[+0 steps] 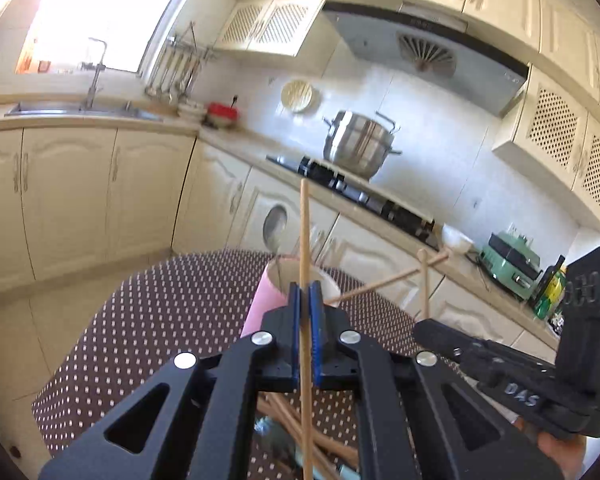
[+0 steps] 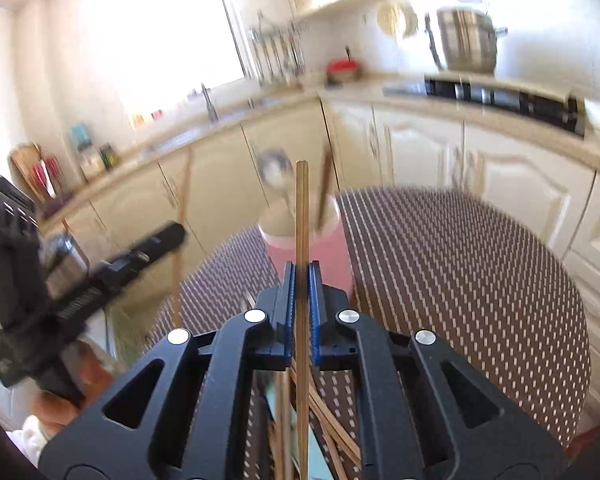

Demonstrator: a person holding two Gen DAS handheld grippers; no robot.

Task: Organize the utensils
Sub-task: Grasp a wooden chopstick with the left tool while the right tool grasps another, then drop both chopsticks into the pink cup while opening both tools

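Observation:
My left gripper (image 1: 305,286) is shut on a single wooden chopstick (image 1: 304,220) that stands nearly upright between its blue pads. Just behind it stands a pink cup (image 1: 260,304) with a spoon (image 1: 276,224) and a leaning chopstick (image 1: 384,283) in it. My right gripper (image 2: 302,266) is shut on another upright chopstick (image 2: 302,216), just in front of the pink cup (image 2: 336,256). Each gripper shows in the other's view: the right gripper (image 1: 420,326) low at the right, the left gripper (image 2: 178,232) at the left. Several loose chopsticks (image 2: 332,420) lie on the table under the grippers.
The round table (image 2: 460,280) has a brown dotted cloth. Behind it runs a kitchen counter (image 1: 228,136) with a sink (image 1: 80,110), a hob with a steel pot (image 1: 358,144), a white bowl (image 1: 456,240), a green appliance (image 1: 512,264) and a bottle (image 1: 552,288).

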